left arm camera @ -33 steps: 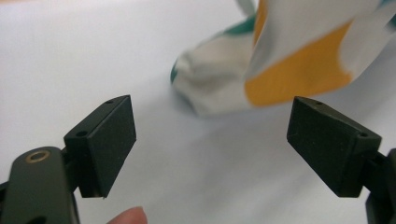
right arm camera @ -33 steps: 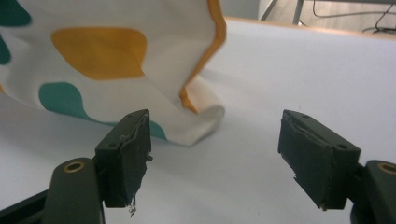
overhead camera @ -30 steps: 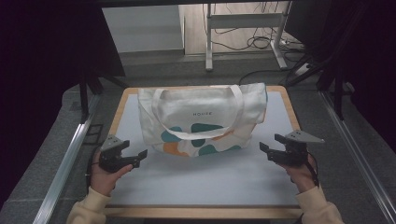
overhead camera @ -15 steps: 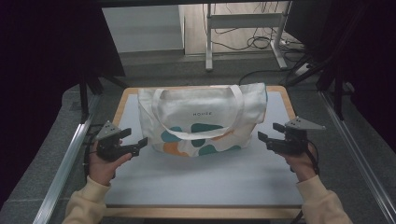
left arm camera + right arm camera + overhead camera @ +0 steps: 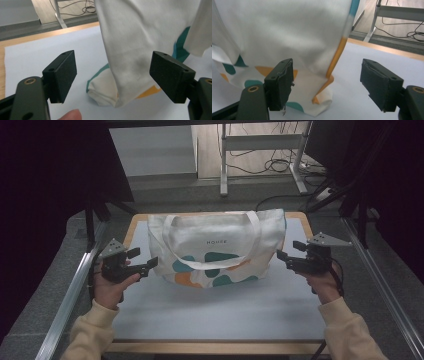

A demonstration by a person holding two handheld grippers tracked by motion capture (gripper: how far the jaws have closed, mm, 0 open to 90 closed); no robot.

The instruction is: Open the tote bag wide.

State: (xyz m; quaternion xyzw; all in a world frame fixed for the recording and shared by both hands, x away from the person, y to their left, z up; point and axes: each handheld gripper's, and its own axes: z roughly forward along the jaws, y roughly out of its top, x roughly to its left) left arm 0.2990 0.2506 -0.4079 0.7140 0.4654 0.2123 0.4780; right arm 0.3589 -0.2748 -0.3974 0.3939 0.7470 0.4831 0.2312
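1. Tote bag lies flat toward the counter's far edge, handles draped across its printed front.
2. It looks light, soft and floppy, so I judge the bottom corners or side seams the firmest places to pinch.
3. Left gripper sits just beside the bag's left bottom corner, jaws spread and empty.
4. Right gripper is near the right bottom corner, likewise spread and holding nothing.

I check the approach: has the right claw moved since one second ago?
Yes. The right claw has moved forward and inward toward the bag, whose place on the table is unchanged.
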